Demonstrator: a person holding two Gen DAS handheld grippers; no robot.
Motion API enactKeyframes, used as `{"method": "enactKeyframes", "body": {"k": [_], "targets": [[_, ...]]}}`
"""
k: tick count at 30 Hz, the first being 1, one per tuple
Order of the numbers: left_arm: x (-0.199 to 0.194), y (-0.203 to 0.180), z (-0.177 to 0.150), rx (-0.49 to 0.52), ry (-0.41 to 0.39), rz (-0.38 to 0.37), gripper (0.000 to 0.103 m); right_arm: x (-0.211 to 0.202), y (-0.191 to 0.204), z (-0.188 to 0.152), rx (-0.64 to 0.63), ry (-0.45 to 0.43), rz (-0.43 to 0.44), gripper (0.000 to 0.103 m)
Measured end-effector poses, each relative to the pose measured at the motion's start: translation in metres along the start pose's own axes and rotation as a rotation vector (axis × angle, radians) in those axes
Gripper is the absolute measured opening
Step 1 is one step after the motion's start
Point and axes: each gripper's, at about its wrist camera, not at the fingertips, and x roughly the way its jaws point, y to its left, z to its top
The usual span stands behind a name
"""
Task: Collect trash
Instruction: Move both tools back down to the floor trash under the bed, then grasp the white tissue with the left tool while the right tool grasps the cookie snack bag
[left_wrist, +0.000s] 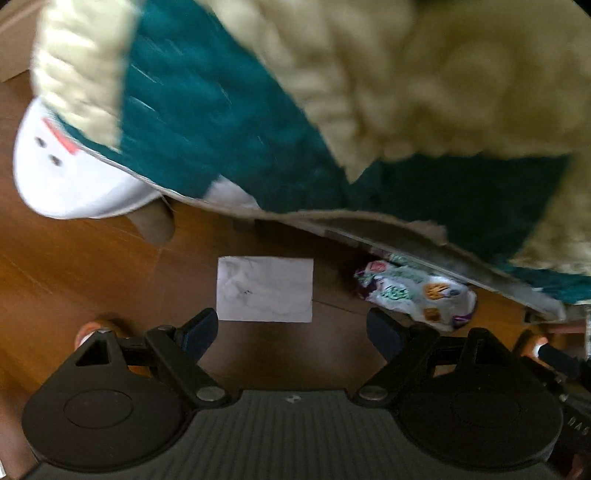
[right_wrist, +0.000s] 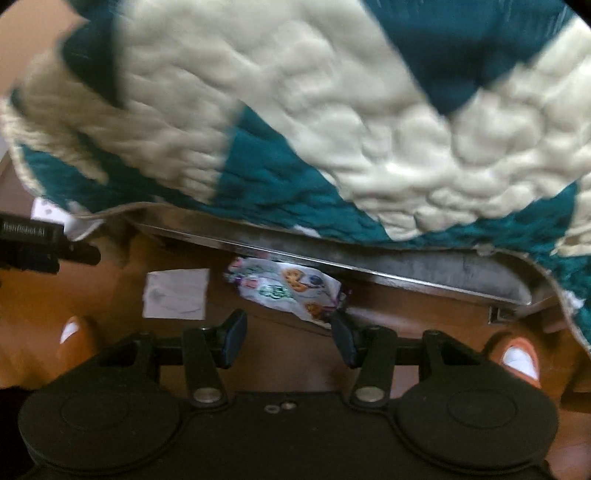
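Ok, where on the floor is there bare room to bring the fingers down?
Bare wood lies left of the white paper, and between it and the snack wrapper. Crowded behind: the wrapper sits against the quilt-draped bed edge.

We look down on a wooden floor (left_wrist: 92, 266) of warm orange-brown boards, its seams faintly visible. Above it hangs a quilted bedspread (left_wrist: 424, 92) in teal and cream blocks, draped over the edge of a bed; both views are blurred there. Beneath the hem we see the bed's dark frame rail (right_wrist: 424, 269) running slantwise above the floor. Soft light gives the cream patches of the bedspread (right_wrist: 332, 110) a pale sheen.
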Motion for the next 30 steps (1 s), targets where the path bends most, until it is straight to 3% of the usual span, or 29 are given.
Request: {"method": "enactKeyframes", "body": {"k": [11,18,22,30], "targets": [[0.112,0.001,0.006,0.015,0.126,0.004,0.088,0.095,-0.021,-0.004,0.045,0.093,-0.034,0.050],[0.138,0.035,0.015,-0.023,0.131,0.017,0.088,0.120,-0.026,-0.003,0.069,0.097,-0.031,0.049],[0.154,0.062,0.014,-0.105,0.129,0.006,0.088,0.133,-0.026,-0.002,0.082,0.091,-0.038,0.049],[0.181,0.065,0.010,-0.097,0.126,-0.020,0.087,0.154,-0.025,0.002,0.094,0.095,-0.054,0.049]]}}
